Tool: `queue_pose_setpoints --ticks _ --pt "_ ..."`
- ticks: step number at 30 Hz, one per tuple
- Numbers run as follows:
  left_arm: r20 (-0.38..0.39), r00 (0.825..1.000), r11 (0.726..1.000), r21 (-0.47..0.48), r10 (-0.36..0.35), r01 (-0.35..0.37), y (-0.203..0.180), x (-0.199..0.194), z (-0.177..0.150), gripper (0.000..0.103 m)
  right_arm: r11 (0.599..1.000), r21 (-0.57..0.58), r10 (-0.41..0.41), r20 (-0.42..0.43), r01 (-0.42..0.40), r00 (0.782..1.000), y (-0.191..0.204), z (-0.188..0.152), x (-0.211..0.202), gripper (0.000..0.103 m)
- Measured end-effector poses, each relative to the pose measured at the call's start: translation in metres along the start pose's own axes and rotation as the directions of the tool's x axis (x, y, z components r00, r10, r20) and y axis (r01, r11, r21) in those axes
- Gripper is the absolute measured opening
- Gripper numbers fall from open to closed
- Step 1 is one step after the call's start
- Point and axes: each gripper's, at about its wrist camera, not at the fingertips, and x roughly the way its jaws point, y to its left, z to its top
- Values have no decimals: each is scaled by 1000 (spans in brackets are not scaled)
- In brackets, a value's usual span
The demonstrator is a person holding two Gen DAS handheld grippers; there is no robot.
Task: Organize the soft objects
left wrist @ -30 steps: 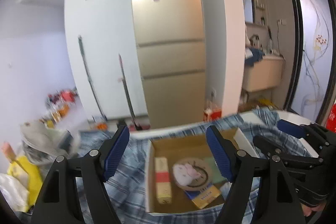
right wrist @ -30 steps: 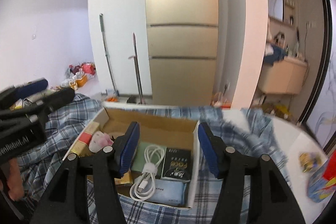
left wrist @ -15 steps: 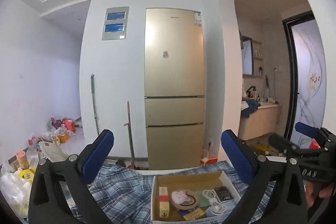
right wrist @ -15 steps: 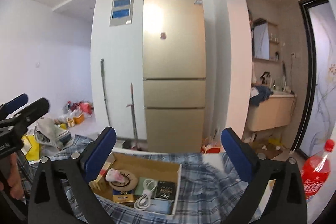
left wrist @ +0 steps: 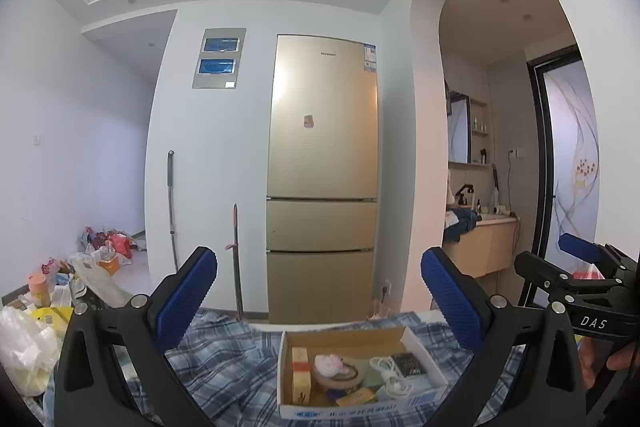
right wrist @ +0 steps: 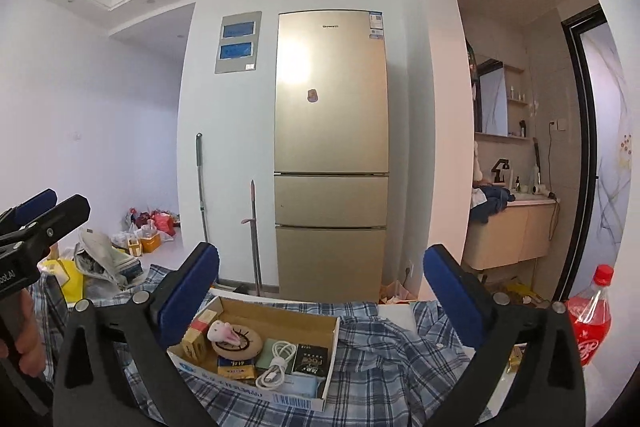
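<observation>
Both claws [left wrist: 319, 297] [right wrist: 321, 293] wide above boxed plush [right wrist: 221, 331]

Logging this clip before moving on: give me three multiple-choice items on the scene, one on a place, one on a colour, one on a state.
1. Where does the white cable lie?
A. in the cardboard box
B. on the floor
C. on the fridge

2. What colour are the gripper pads?
A. red
B. blue
C. green

3. How do both grippers stand?
A. shut on cloth
B. shut, empty
C. open, empty

Answers:
1 A, white cable coiled inside the cardboard box.
2 B, pads are blue.
3 C, left gripper and right gripper gape wide above the plaid shirt.
</observation>
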Motion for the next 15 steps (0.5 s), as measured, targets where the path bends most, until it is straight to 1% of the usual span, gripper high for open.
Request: queue_pose_setpoints --ticks 2,5,8,10,13,15 --pt "-3 1000 1000 19 19 -18 -2 -2 -8 103 1000 0 27 -19 -27 999 2 -9 2 102" --pt "7 999 998 26 54 -54 -2 -8 -26 103 999 7 31 -25 -31 999 2 -27 3 102" --pt "-5 999 997 62 47 -46 -5 -8 -46 103 999 -2 39 -27 -39 999 4 -44 2 102" --pt "-16 999 996 76 38 -37 -6 -7 -58 103 999 -30 32 -17 -32 999 7 -57 0 102" --pt "-40 999 998 55 14 -12 -5 -5 -76 103 999 -52 11 4 -11 1000 11 -71 -4 102" --pt "-50 999 997 73 9 -6 -7 -4 -86 103 999 -55 3 2 -3 1000 10 -77 -4 102"
